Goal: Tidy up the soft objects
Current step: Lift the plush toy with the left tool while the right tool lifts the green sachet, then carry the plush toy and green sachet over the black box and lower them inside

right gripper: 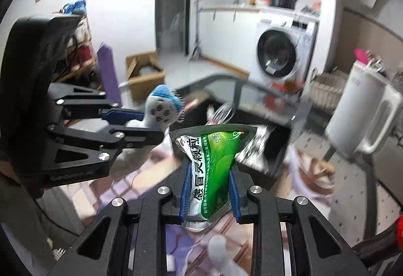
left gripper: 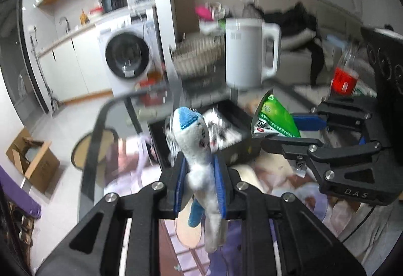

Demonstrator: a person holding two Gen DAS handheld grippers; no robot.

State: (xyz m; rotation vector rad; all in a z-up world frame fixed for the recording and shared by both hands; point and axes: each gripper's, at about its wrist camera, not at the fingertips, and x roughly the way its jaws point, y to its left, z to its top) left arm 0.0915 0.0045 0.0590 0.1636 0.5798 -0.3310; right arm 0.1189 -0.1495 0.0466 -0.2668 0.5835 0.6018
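My left gripper (left gripper: 200,162) is shut on a small white and blue plush toy (left gripper: 195,147), held upright above the table. It also shows in the right wrist view (right gripper: 161,110), with the left gripper (right gripper: 141,125) at the left. My right gripper (right gripper: 209,170) is shut on a green and white sachet (right gripper: 214,162). In the left wrist view the sachet (left gripper: 274,120) sits in the right gripper (left gripper: 282,128) at the right. A black open box (left gripper: 226,135) with crinkled packets inside lies just beyond both grippers.
A white jug (left gripper: 249,54) stands behind the box, also in the right wrist view (right gripper: 362,110). A wire basket (left gripper: 196,57) sits left of it. A washing machine (left gripper: 128,57) and cardboard box (left gripper: 30,162) are on the floor. Patterned cloth (right gripper: 141,188) lies below.
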